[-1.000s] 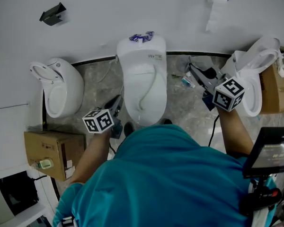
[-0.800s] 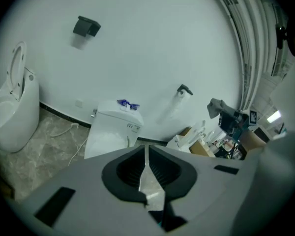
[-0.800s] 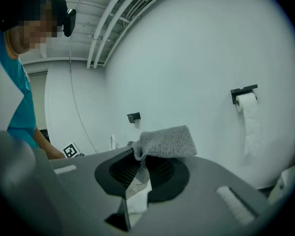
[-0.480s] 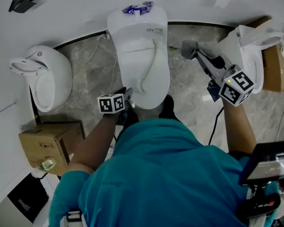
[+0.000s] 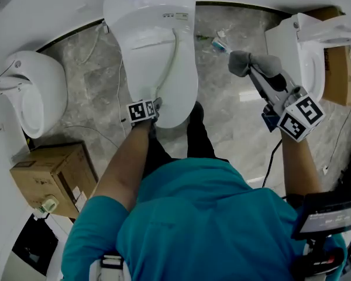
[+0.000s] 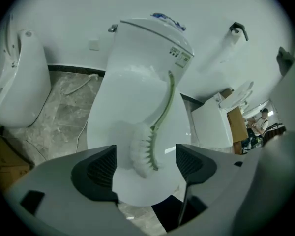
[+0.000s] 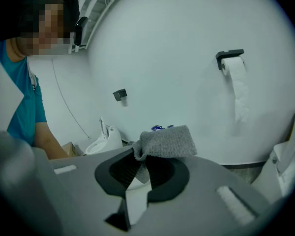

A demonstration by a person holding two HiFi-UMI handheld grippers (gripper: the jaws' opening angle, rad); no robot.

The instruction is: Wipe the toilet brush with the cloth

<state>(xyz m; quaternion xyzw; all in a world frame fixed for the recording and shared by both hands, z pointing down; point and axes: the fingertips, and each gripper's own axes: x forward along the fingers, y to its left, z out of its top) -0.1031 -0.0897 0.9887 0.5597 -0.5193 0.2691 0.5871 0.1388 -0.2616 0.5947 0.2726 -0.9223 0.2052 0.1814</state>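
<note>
The toilet brush (image 5: 174, 57), with a green curved handle and white bristles, lies on the closed lid of the middle toilet (image 5: 140, 22). My left gripper (image 5: 154, 105) hangs over the lid's near end. In the left gripper view its jaws have just been opening and now stand wide apart around the brush head (image 6: 140, 154) without touching it; the left gripper (image 6: 145, 163) is open. My right gripper (image 5: 254, 75) is off to the right, above the floor, shut on a grey cloth (image 5: 251, 61). The cloth (image 7: 167, 141) bunches out above the right gripper (image 7: 142, 168).
A urinal-like white bowl (image 5: 29, 95) and a cardboard box (image 5: 47, 174) are at the left. Another white toilet (image 5: 307, 45) and a box (image 5: 342, 69) are at the right. A small bottle (image 5: 219, 43) lies on the marble floor. A paper roll (image 7: 236, 82) hangs on the wall.
The left gripper has dropped to the front of the toilet lid and its jaws have opened around the brush head. The right gripper has sunk a little with the cloth.
</note>
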